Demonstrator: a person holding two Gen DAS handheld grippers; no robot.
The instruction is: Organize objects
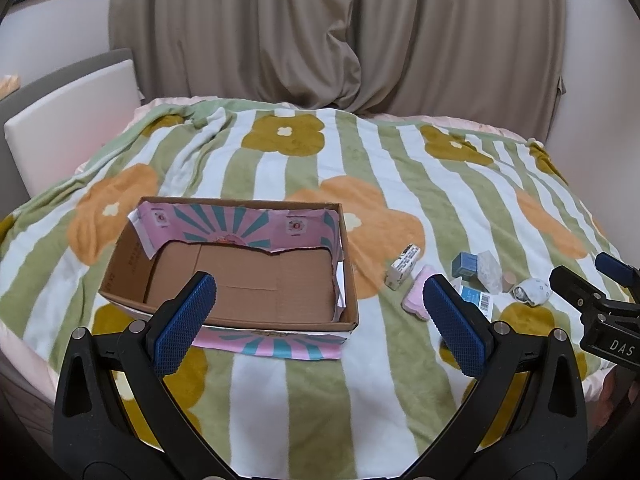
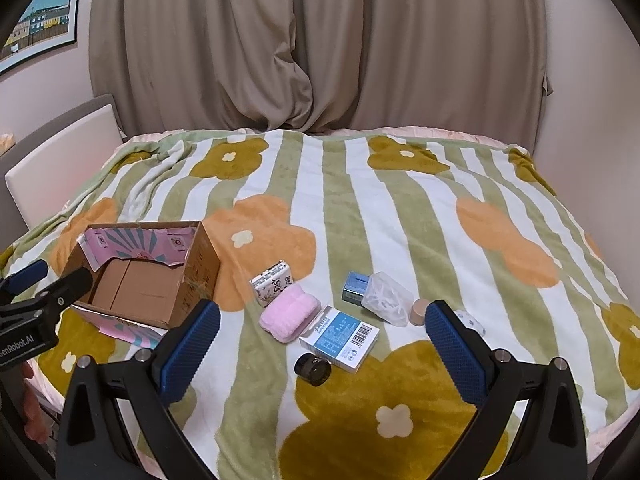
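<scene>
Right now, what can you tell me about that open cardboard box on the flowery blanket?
The open brown cardboard box is shallow, rectangular and has nothing in it. Torn pink paper with teal sunburst rays lines its far inner wall, and more shows under its near edge. It sits flat on the striped floral blanket, left of the small items, touching none. Both grippers hover apart from it.

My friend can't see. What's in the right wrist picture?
Open blue-padded tongs hover over a flowery striped blanket with small things scattered: a fluffy pink cloth, a blue-and-white carton, and a little black jar. An empty brown cardboard box sits left.
</scene>
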